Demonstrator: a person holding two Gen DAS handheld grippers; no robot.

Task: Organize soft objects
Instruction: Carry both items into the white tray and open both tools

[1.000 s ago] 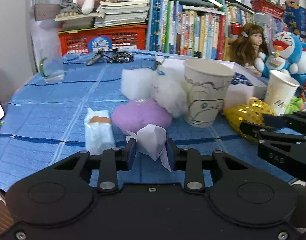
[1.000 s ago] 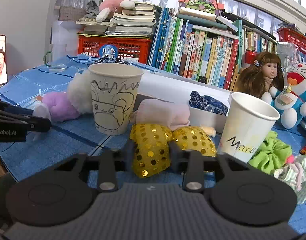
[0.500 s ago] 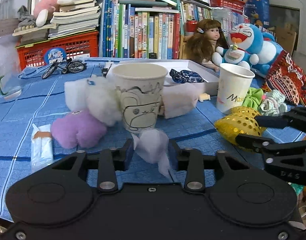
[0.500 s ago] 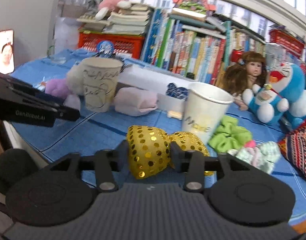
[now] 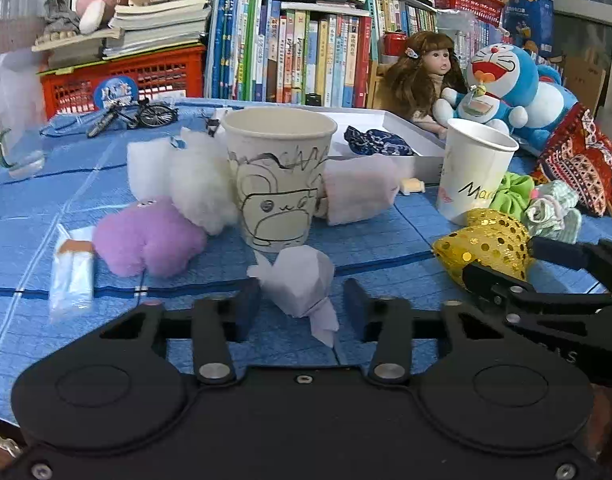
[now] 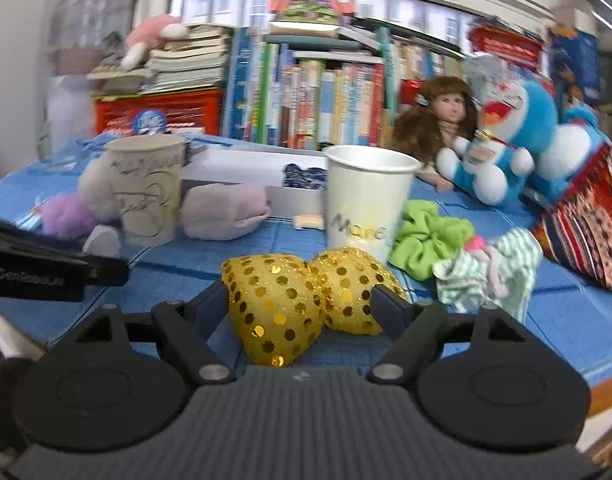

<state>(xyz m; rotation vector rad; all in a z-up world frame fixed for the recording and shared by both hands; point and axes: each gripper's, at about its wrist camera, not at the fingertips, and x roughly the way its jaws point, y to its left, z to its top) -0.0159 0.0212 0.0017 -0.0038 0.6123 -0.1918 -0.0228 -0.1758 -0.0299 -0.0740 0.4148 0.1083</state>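
- left gripper (image 5: 302, 304) has its jaws spread wide, a gap on both sides of the pale crumpled tissue wad (image 5: 302, 284) that sits between them on the blue table cloth (image 5: 385, 240), near the front edge of the table
- right gripper (image 6: 302, 300) is also wide apart; the gold sequin bow (image 6: 302, 300) lies between its fingers, and whether the pads touch the bow is too close to call
- from the left camera, that bow (image 5: 485, 246) is on the cloth toward the front right, right in front of the plain white cup (image 5: 473, 172)
- the doodled paper cup (image 5: 278, 176) stands upright mid-table just behind the tissue wad, with a white fluffy ball (image 5: 198, 184) pressed against its left and a purple pom pom (image 5: 146, 240) in front of that
- pale pink rolled cloth (image 5: 357, 190) sits just right of the doodled cup
- green scrunchie (image 6: 425, 240) and a striped scrunchie (image 6: 493, 272) are off to the right of the white cup, toward the right edge
- white tray (image 5: 405, 128) behind the cups holds a dark blue patterned fabric piece (image 5: 373, 142)
- doll (image 5: 425, 68) and Doraemon plush (image 5: 505, 84) sit at the back right, with the books (image 5: 298, 48) lined up behind
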